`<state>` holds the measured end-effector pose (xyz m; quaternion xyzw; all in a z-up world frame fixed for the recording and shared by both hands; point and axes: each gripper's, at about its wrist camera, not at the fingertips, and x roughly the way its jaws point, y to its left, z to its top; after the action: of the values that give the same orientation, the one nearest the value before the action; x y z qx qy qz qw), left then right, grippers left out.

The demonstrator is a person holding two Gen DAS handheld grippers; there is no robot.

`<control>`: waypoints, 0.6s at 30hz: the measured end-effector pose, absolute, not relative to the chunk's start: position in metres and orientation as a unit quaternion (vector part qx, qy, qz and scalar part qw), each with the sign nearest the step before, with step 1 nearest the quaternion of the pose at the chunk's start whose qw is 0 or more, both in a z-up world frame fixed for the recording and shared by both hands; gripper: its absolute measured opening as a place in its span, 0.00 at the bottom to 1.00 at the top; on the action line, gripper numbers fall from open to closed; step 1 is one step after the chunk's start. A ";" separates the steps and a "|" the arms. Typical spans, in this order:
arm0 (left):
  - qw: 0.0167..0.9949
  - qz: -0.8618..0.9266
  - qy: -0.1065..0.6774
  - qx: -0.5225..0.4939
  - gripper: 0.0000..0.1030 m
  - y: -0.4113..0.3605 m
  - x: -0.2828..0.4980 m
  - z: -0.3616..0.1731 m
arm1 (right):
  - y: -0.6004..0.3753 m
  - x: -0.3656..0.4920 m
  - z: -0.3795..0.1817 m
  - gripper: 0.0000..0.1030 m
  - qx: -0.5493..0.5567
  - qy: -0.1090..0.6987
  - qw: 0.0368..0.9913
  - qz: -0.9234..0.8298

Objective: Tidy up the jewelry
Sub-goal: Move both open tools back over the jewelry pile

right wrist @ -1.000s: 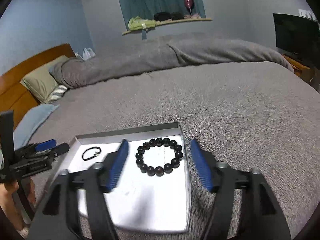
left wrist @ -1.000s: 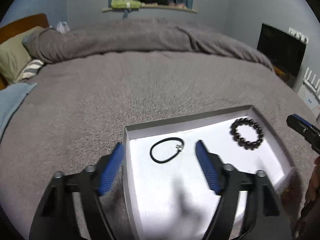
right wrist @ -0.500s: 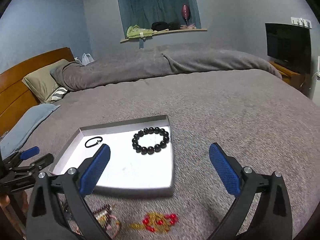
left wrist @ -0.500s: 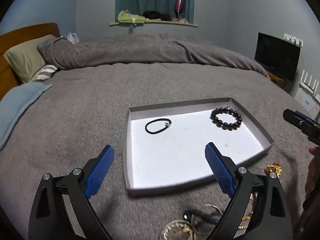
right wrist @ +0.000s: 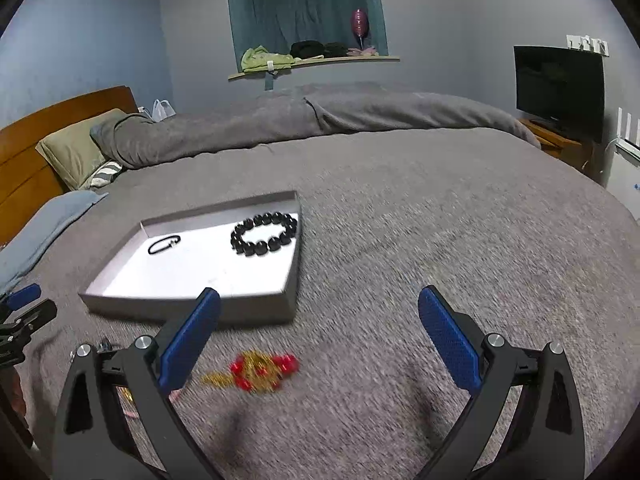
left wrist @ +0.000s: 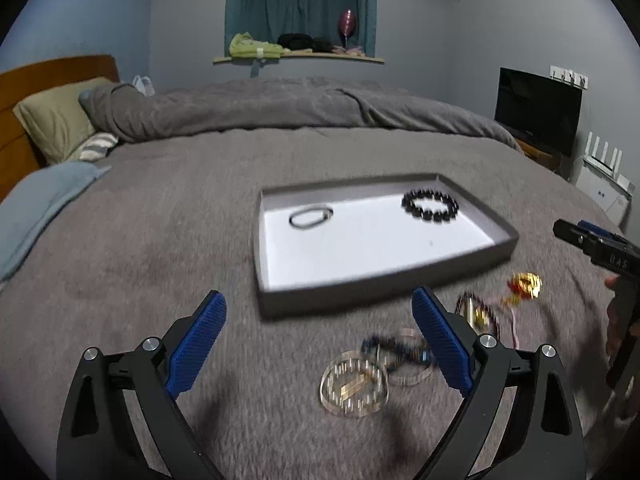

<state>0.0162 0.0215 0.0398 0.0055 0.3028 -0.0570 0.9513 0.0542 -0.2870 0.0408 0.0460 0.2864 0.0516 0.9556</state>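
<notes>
Between picks: both the left hand-held gripper (left wrist: 318, 338) and right hand-held gripper (right wrist: 320, 338) hover spread apart, empty; tray (left wrist: 360, 294) at 12 o'clock holds beaded bracelet (left wrist: 430, 207) and black loop (left wrist: 311, 217) — next, probably the red-gold piece (right wrist: 262, 370) on the bed, at 6 o'clock of the tray.

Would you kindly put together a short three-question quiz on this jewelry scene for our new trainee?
1. True or false: the black bead bracelet lies inside the gray tray.
2. Multiple choice: where is the red and gold piece?
A. in the tray
B. on the gray blanket, in front of the tray
C. held in the right gripper
3. Fill in: the left gripper and the right gripper both stand ____, holding nothing.

Key
1. True; the thin black cord bracelet lies in the tray too.
2. B.
3. open.
</notes>
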 end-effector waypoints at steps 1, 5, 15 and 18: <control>0.949 -0.061 0.308 0.003 0.91 0.023 0.012 0.035 | -0.289 0.051 0.038 0.95 0.045 0.287 0.955 0.051; 0.942 -0.071 0.327 0.022 0.91 0.021 -0.003 0.016 | -0.296 0.040 0.026 0.95 0.041 0.294 0.953 0.057; 0.929 -0.104 0.353 0.042 0.91 0.007 0.002 -0.007 | -0.289 0.044 0.013 0.95 0.045 0.315 0.945 0.081; 0.927 -0.105 0.357 0.037 0.90 0.010 0.004 -0.009 | -0.286 0.045 0.012 0.95 0.043 0.320 0.943 0.082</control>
<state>0.0040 0.0100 -0.0092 0.0370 0.3568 -0.1053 0.9275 0.0453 -0.2865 0.0116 0.0427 0.3204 0.0821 0.9428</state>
